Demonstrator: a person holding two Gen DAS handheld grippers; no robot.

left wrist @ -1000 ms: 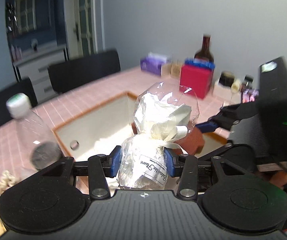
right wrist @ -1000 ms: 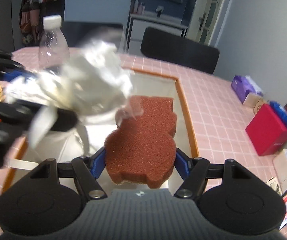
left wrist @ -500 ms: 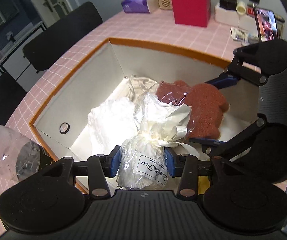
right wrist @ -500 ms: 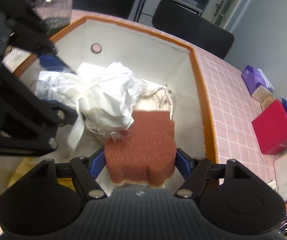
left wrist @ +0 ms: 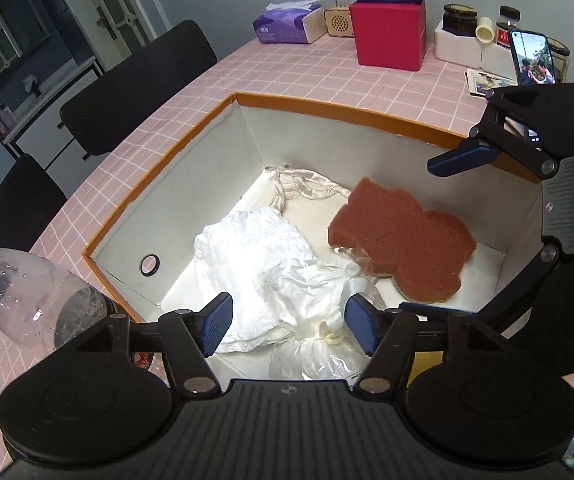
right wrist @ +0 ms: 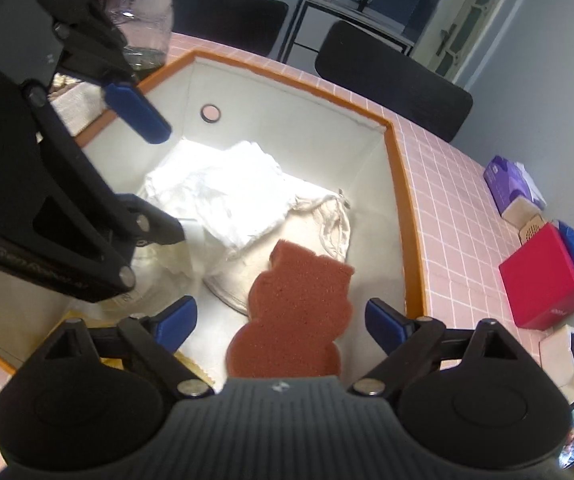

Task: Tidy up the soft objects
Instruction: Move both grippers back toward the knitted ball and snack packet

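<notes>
Since a second ago both grippers' jaws have just been opening, so the left gripper (left wrist: 288, 326) and right gripper (right wrist: 280, 326) gape empty above the storage box (left wrist: 367, 110), where the cellophane-wrapped bundle (left wrist: 311, 344) and brown sponge (right wrist: 293, 316) now lie, apparently finishing this drop-off.

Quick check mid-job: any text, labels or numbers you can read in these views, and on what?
"Gen...": raised lettering on the left gripper body, rest blurred; its jaws have just been opening, with the clear bag lying loose between them.
Clear bag's label: mostly hidden, unreadable.
Red box: small mark, too small to read.
Tissue pack: print blurred.
Jars: labels too small.
</notes>
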